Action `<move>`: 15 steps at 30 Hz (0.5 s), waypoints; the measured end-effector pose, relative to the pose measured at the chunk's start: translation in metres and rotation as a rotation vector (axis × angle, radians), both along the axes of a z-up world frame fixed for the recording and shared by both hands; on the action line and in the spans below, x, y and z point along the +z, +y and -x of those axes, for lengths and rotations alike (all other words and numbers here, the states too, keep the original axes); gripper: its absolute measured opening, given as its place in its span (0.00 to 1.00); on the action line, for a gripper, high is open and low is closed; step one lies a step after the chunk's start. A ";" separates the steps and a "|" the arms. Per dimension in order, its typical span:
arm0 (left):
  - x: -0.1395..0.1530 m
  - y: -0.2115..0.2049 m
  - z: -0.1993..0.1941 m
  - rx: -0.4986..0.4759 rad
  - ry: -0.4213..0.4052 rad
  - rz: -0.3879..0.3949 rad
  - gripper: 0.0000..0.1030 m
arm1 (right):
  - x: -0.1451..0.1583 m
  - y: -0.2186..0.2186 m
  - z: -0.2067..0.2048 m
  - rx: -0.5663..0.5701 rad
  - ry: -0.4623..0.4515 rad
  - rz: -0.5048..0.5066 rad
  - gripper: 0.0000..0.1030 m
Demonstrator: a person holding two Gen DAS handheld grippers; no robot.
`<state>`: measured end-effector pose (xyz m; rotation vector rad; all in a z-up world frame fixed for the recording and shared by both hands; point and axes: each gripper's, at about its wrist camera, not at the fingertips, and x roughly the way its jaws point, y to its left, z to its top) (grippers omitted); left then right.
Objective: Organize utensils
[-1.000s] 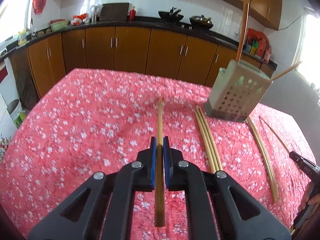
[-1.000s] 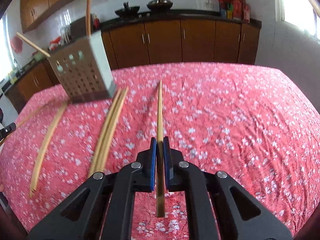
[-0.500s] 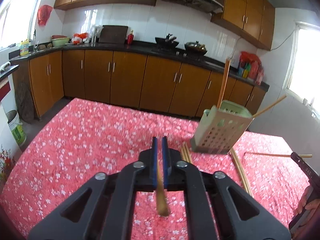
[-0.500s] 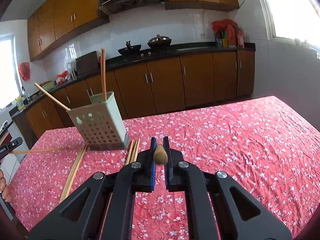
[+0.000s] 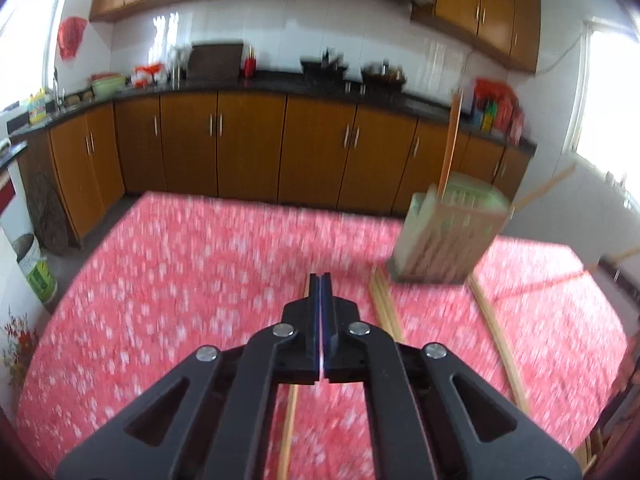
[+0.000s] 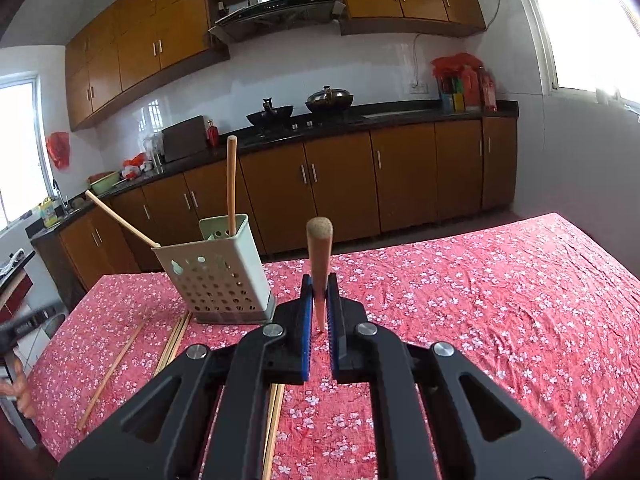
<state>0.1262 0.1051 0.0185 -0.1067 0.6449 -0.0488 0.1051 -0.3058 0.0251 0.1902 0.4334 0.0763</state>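
Note:
My right gripper is shut on a wooden chopstick and holds it upright, thick end up, above the table. The pale green perforated holder stands tilted to its left with two chopsticks in it. My left gripper is shut with nothing between its pads; a chopstick lies on the cloth beneath it. The left wrist view is blurred; the holder stands to the right there. Loose chopsticks lie beside it.
The table wears a red flowered cloth. More chopsticks lie left of the holder in the right wrist view, and a long pair lies at the right in the left wrist view. Brown kitchen cabinets stand behind the table.
My left gripper no longer holds its chopstick, which now lies on the cloth, and its jaws are fully shut. My right gripper has tipped its chopstick upright and lifted it.

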 end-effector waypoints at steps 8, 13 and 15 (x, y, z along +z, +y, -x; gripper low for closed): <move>-0.066 0.000 0.022 -0.049 0.182 -0.039 0.13 | 0.000 -0.001 0.002 -0.003 0.001 -0.007 0.07; -0.090 -0.005 0.019 -0.055 0.244 -0.072 0.10 | 0.000 0.000 0.002 -0.005 0.002 -0.005 0.07; -0.094 -0.006 0.010 -0.063 0.279 -0.049 0.02 | 0.000 -0.001 0.002 -0.010 0.003 -0.007 0.07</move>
